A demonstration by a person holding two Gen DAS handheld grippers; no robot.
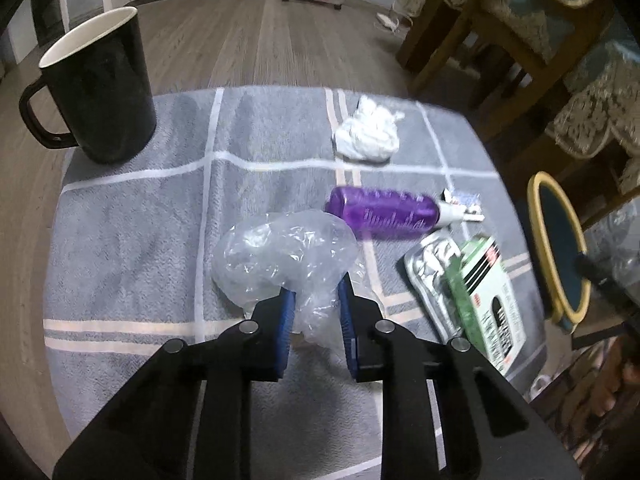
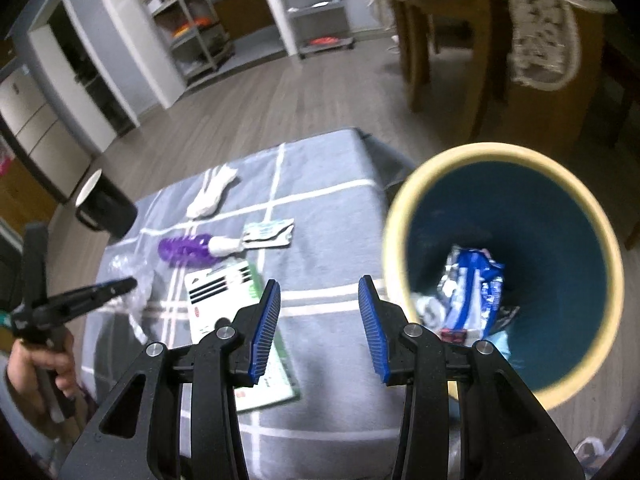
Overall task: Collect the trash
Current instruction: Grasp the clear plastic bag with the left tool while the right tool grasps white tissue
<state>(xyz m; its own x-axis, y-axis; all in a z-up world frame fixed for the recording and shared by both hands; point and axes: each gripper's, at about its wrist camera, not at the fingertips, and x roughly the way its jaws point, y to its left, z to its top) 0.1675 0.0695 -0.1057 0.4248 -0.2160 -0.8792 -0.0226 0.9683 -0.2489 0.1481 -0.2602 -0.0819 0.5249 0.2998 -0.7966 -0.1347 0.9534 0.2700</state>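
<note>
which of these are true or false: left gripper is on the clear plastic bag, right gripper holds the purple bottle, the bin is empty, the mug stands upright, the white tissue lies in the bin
1. The left gripper is closed on the clear plastic bag. True.
2. The right gripper holds the purple bottle. False: it is open and empty; the bottle lies on the grey cloth.
3. The bin is empty. False: wrappers lie inside.
4. The black mug stands upright. True.
5. The white tissue lies in the bin. False: it is on the cloth.
</note>
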